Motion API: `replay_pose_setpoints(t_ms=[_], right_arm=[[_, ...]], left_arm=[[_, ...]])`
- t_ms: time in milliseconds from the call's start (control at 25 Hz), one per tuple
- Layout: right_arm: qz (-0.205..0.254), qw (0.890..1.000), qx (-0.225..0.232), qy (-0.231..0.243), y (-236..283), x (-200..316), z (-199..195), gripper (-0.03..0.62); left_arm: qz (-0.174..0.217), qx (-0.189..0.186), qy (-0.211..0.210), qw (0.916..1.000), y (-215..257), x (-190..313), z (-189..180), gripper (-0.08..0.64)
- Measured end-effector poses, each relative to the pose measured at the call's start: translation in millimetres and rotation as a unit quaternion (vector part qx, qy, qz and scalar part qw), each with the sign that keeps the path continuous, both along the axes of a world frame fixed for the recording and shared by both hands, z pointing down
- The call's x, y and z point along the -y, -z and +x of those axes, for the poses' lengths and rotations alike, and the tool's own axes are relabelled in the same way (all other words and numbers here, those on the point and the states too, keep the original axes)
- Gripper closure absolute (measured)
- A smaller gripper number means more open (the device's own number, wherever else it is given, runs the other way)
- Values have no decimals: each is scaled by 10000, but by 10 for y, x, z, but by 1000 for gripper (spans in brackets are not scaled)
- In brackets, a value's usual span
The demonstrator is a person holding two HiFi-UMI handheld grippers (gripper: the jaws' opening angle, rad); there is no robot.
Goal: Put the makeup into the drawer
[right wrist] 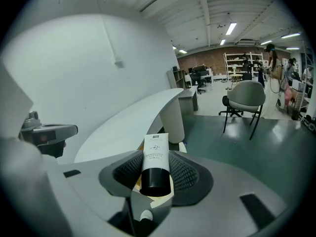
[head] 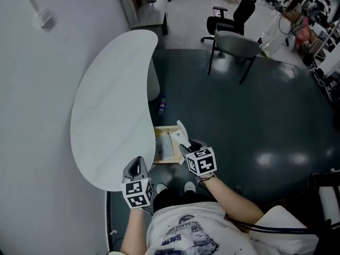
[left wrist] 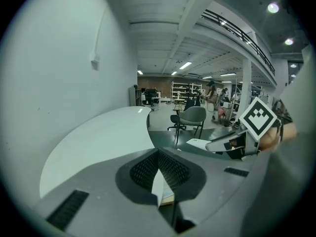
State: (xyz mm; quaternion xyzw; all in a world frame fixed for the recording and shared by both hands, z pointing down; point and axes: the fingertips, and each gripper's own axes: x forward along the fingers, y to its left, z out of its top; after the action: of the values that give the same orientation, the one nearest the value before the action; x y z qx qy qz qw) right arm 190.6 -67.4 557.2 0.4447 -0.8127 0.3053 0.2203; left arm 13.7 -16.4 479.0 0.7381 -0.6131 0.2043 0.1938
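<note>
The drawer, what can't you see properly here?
Drawer: in the head view the right gripper covers its right end, and what lies inside is too small to name.
Tube: right gripper view, print too small to read.
Left gripper: its view shows only a sliver of drawer between the jaws.
Small thing on the floor: head view, too small to name.
</note>
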Motion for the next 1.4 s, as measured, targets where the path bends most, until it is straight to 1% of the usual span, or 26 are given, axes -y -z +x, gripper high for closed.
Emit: replay_pose_setpoints(t_ms=[200,400,720,1000,1400], right_arm=[[-120,9999,41,-53,-108,-6,20,414],[-325,9994,13,-117,-277,43,-40,414],[-706,9972,-80,-228,-640,232,-299,414],[-1038,9933,-196,-467,-941,439,-453,414],[-1554,9843,-308,-772,-1424,610,-663,414]], left_arm=[[-47,46,-88,9999,-56,70,80,512],[-175,30,-210,9996,-173,243,73,512],[-430,-26,-556,9975,-440,658,2,512],[-738,-21,-1043,9918,-718,1074,-51,512],[-1023,-75,-1484,9836,-1097,1530,-150,512]])
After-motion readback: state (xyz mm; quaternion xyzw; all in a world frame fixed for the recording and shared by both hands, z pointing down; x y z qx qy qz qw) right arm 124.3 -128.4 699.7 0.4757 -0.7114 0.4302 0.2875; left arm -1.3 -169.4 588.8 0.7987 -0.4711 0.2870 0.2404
